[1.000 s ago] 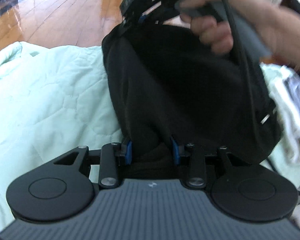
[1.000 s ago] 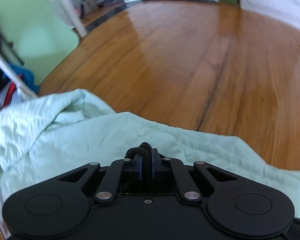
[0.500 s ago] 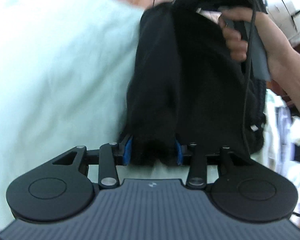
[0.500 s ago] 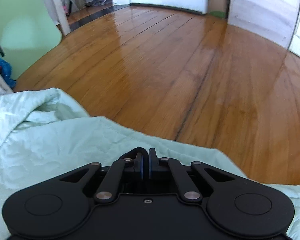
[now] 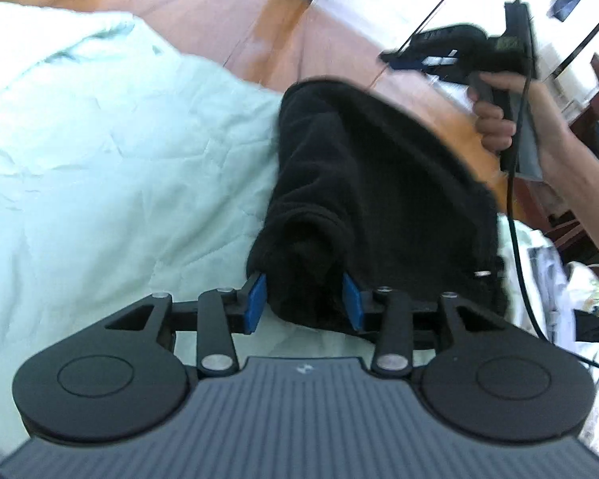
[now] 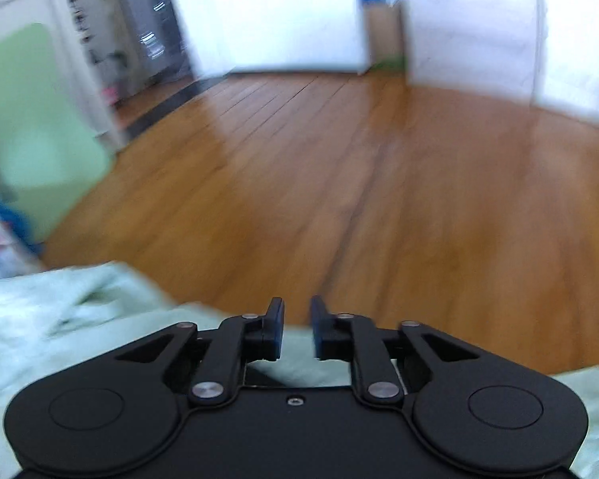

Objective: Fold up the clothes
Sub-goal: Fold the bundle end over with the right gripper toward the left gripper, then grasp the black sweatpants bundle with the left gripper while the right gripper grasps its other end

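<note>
A black fleece garment [image 5: 379, 199] lies bunched on the pale green quilt [image 5: 119, 167]. My left gripper [image 5: 304, 299] has its blue pads wide apart with a thick fold of the garment's near end between them; the cloth fills the gap. My right gripper [image 6: 297, 329] is open and empty, raised above the quilt's edge [image 6: 80, 311] and facing the wooden floor. In the left wrist view the right gripper [image 5: 403, 60] is held in a hand above the garment's far end, clear of it.
Wooden floor [image 6: 339, 183] lies beyond the quilt. A heap of light patterned clothes [image 5: 555, 279] lies at the right of the black garment. A green panel [image 6: 32, 119] and white walls stand across the room.
My right gripper has opened and let go of the black garment, then lifted away. The garment's far end has dropped onto the quilt. My left gripper still has the near end between its pads.
</note>
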`<state>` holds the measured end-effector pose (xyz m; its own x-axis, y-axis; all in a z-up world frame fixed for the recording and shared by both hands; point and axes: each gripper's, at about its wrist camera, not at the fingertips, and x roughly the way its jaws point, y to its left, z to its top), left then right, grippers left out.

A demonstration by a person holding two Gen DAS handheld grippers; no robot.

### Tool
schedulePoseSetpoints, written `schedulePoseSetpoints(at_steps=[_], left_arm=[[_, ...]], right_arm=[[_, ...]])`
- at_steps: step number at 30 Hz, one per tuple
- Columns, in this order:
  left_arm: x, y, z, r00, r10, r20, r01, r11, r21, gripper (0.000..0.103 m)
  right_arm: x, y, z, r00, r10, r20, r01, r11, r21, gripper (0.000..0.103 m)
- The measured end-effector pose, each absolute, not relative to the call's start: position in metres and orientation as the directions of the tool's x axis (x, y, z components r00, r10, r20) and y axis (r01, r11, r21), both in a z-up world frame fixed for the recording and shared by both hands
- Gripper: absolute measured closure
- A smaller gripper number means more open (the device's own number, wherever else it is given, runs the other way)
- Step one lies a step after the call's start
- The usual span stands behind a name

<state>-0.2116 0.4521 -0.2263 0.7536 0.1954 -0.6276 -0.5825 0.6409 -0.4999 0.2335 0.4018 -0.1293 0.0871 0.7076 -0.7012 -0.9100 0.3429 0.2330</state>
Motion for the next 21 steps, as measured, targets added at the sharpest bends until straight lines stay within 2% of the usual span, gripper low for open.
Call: schedulePoseSetpoints(at_steps=[1, 4, 6, 9, 13, 16, 17, 18, 19, 21], left_arm=[[-0.217, 0.444, -0.220, 0.761, 0.215, -0.612, -0.577, 0.656, -0.488, 0.060], [-0.224, 0.434, -0.209, 0.749, 0.271, -0.604, -0.593, 0.681, -0.430, 0.047], [-0.213, 0.447, -0.218, 0.735, 0.268, -0.623, -0.610, 0.661, -0.436, 0.047], [-0.195, 0.473, -0.238, 0.773, 0.244, -0.586, -0.589, 0.620, -0.518, 0.050], [-0.154, 0.498, -0.281, 0.786, 0.145, -0.601, -0.550, 0.609, -0.572, 0.053], [-0.149, 0.498, -0.300, 0.802, 0.118, -0.586, -0.548, 0.536, -0.642, 0.072], [-0.153, 0.494, -0.303, 0.810, 0.113, -0.575, -0.546, 0.503, -0.670, 0.077], [-0.156, 0.490, -0.304, 0.813, 0.105, -0.572, -0.546, 0.479, -0.688, 0.078], [-0.161, 0.484, -0.303, 0.812, 0.106, -0.575, -0.552, 0.459, -0.696, 0.080], [-0.168, 0.473, -0.303, 0.796, 0.116, -0.594, -0.579, 0.431, -0.692, 0.081]], right_arm=[[0.234, 0.399, -0.127, 0.038, 0.702, -0.711, -0.918, 0.305, 0.253, 0.079], [0.217, 0.396, -0.118, -0.031, 0.695, -0.718, -0.959, 0.183, 0.218, 0.056], [0.206, 0.402, -0.119, -0.081, 0.683, -0.726, -0.972, 0.106, 0.208, 0.056], [0.189, 0.428, -0.130, -0.099, 0.621, -0.777, -0.988, 0.031, 0.151, 0.056], [0.168, 0.475, -0.145, -0.031, 0.564, -0.825, -0.999, -0.028, 0.019, 0.056], [0.157, 0.507, -0.166, -0.006, 0.475, -0.880, -0.999, -0.044, -0.017, 0.056], [0.153, 0.514, -0.176, -0.003, 0.436, -0.900, -0.998, -0.060, -0.026, 0.057], [0.150, 0.520, -0.190, 0.002, 0.389, -0.921, -0.995, -0.092, -0.041, 0.065], [0.145, 0.525, -0.202, 0.011, 0.353, -0.935, -0.990, -0.129, -0.060, 0.080], [0.143, 0.521, -0.205, 0.000, 0.391, -0.920, -0.991, -0.125, -0.053, 0.086]])
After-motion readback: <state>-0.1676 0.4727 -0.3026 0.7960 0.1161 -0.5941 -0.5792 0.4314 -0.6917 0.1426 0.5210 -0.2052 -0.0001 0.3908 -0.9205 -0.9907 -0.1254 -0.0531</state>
